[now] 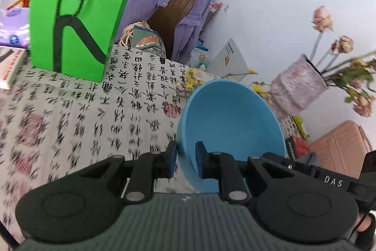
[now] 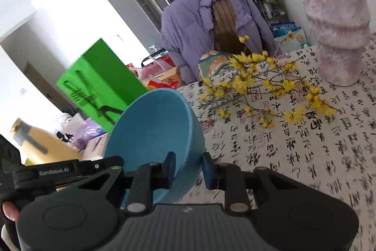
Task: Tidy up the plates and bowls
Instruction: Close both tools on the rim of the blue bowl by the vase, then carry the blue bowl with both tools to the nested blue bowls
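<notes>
Calligraphy tablecloth (image 1: 70, 124), cluttered room. Left gripper (image 1: 185, 158) and right gripper (image 2: 189, 168) each pinch opposite rims of blue bowl (image 1: 231, 119), held above table. Placement pending; no plates visible.

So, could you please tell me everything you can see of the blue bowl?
The blue bowl is round, deep and plain, matte like plastic or glazed ware, and looks empty. It is tilted, its opening facing the cameras. The left gripper is shut on one side of its rim, one finger inside and one outside; the right gripper pinches the opposite side the same way. It seems lifted off the tablecloth, in front of the green bag and yellow flowers.
</notes>
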Action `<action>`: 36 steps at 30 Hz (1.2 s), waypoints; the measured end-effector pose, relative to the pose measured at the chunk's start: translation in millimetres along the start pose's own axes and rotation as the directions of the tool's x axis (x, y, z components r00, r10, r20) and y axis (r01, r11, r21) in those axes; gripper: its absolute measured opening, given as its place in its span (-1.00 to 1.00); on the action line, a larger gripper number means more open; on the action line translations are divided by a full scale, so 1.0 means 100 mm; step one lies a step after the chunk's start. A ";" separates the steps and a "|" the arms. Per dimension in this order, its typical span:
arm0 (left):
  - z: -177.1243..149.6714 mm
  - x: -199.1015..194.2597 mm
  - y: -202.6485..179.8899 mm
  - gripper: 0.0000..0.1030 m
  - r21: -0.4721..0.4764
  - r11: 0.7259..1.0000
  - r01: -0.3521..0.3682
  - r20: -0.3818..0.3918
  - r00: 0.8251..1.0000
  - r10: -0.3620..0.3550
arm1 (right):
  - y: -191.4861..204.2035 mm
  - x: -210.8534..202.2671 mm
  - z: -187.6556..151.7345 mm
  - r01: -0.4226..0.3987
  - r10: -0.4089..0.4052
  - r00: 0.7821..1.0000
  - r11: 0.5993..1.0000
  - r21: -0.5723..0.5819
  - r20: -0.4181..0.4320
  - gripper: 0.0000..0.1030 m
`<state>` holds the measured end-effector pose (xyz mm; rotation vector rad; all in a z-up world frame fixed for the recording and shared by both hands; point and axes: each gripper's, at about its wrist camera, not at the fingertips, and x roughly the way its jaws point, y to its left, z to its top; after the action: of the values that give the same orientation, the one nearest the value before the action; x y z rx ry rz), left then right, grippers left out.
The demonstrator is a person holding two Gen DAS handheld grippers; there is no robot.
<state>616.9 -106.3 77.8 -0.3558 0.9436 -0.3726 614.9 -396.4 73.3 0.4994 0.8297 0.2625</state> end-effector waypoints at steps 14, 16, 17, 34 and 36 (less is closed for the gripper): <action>-0.98 -1.42 -0.33 -0.68 0.007 1.000 -0.004 0.049 0.999 0.004 | 0.50 -1.28 -0.81 -0.060 0.059 0.998 0.996 -0.063 -0.014 -0.54; -1.15 -1.57 -0.37 -0.68 0.013 1.000 0.001 0.055 0.998 -0.002 | 0.54 -1.43 -0.95 -0.065 0.065 0.998 0.996 -0.065 -0.011 -0.54; -1.23 -1.63 -0.39 -0.68 0.014 1.000 0.004 0.055 0.998 -0.005 | 0.56 -1.51 -1.03 -0.069 0.068 0.998 0.995 -0.067 -0.009 -0.54; -2.35 -2.16 -0.21 -0.67 -0.011 1.000 0.006 0.018 1.000 -0.006 | 0.63 -2.03 -2.14 -0.087 0.083 0.994 0.993 -0.073 -0.066 -0.54; -2.43 -2.14 -0.16 -0.67 -0.023 1.000 0.005 0.004 1.000 -0.005 | 0.62 -2.01 -2.23 -0.086 0.080 0.994 0.994 -0.069 -0.079 -0.54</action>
<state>298.2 -54.3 106.4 -0.3798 0.9436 -0.3652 313.0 -354.7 106.4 0.4589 0.8714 0.3890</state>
